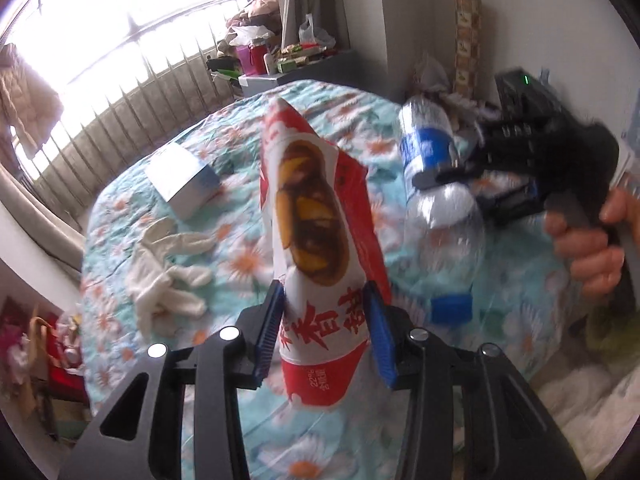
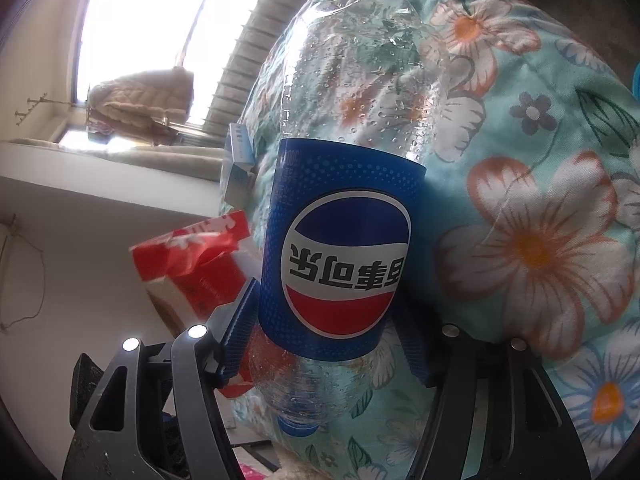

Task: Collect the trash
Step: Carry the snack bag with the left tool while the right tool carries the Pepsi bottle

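Observation:
My left gripper is shut on a red and white snack wrapper with a bread picture, held upright above the bed. In the left wrist view my right gripper, held by a hand, is shut on an empty clear Pepsi bottle, cap pointing down. The right wrist view shows that bottle upside down between the blue pads, and the red wrapper to its left.
The bed carries a flowered turquoise quilt. A small white and blue box and a crumpled white glove lie on it. A cluttered side table stands by the barred window. A black device sits at the bed's far right.

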